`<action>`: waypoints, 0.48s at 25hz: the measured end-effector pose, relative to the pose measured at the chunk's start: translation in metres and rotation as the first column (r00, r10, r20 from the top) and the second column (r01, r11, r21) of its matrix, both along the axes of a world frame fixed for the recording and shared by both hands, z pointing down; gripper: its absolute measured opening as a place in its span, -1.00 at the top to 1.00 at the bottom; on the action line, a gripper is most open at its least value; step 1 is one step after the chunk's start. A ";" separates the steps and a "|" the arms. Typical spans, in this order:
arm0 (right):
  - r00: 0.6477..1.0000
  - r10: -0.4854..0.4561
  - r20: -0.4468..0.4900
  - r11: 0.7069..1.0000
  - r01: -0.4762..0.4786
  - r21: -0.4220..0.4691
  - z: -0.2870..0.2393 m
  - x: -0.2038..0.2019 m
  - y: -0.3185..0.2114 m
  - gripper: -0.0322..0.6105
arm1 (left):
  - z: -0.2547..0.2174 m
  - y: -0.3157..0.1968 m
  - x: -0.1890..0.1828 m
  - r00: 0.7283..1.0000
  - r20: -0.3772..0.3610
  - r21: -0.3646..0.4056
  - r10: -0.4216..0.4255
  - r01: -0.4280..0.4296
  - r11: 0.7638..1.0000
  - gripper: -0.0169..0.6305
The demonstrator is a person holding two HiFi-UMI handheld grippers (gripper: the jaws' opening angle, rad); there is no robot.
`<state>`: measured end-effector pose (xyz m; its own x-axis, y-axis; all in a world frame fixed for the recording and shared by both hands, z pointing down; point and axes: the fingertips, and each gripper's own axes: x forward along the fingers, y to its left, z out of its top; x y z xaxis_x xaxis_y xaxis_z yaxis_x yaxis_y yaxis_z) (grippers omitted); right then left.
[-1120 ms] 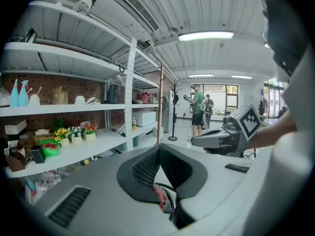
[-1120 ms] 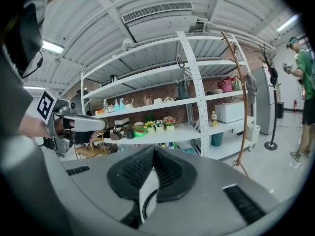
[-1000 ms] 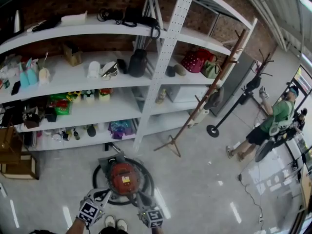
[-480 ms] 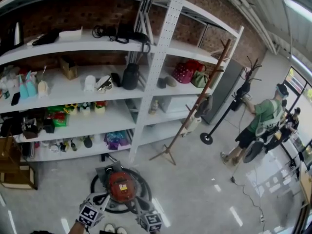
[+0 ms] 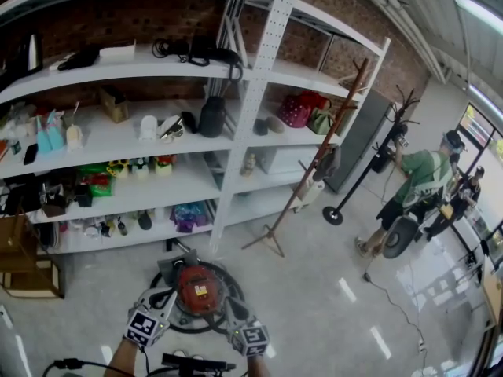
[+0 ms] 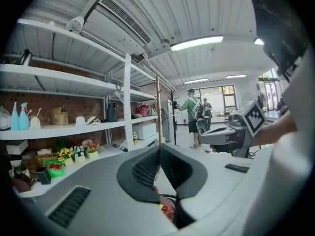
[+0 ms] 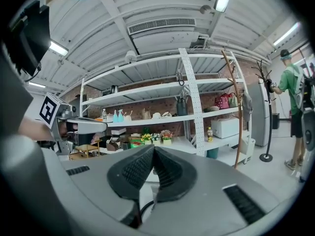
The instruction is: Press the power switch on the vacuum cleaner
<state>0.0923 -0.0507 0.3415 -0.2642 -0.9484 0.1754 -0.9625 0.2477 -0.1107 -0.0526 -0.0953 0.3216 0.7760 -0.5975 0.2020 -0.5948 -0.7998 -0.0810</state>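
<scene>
The vacuum cleaner [image 5: 196, 287] stands on the floor in front of me, a red drum top with a yellow label inside a black ring base. In the head view my left gripper [image 5: 163, 298] reaches to its left edge and my right gripper [image 5: 229, 309] to its lower right edge. Both are shut with nothing held. In the left gripper view the left gripper [image 6: 159, 148] has its jaws meeting at the tip, and a bit of the red vacuum [image 6: 167, 210] shows below them. The right gripper [image 7: 153, 150] is likewise pinched together. The power switch itself I cannot make out.
A white shelving unit [image 5: 259, 93] full of small goods fills the wall behind the vacuum. A leaning wooden coat rack [image 5: 314, 163] stands to the right. A person [image 5: 416, 187] stands far right by a floor fan [image 5: 397, 238]. Wooden crates [image 5: 23, 265] sit at left.
The head view has tilted, so the vacuum sits a little higher than half a second ago. Both grippers stay at its sides. The person at right has stepped further away.
</scene>
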 end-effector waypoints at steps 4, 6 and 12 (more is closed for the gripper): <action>1.000 0.007 -0.006 1.000 -0.007 0.022 -0.007 0.002 0.003 0.86 | -0.013 -0.001 -0.003 1.000 -0.003 0.027 0.000 0.001 1.000 0.93; 1.000 0.015 -0.009 1.000 -0.014 0.021 -0.009 0.002 0.005 0.87 | -0.018 -0.002 -0.003 1.000 -0.004 0.036 -0.002 0.002 0.999 0.93; 1.000 0.003 -0.018 1.000 -0.002 0.031 -0.013 -0.003 0.009 0.87 | -0.029 -0.004 -0.008 1.000 -0.013 0.047 -0.017 0.017 0.999 0.93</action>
<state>0.0889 -0.0419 0.3281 -0.2589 -0.9541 0.1505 -0.9649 0.2484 -0.0852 -0.0604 -0.0988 0.2926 0.7679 -0.6194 0.1635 -0.6096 -0.7849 -0.1106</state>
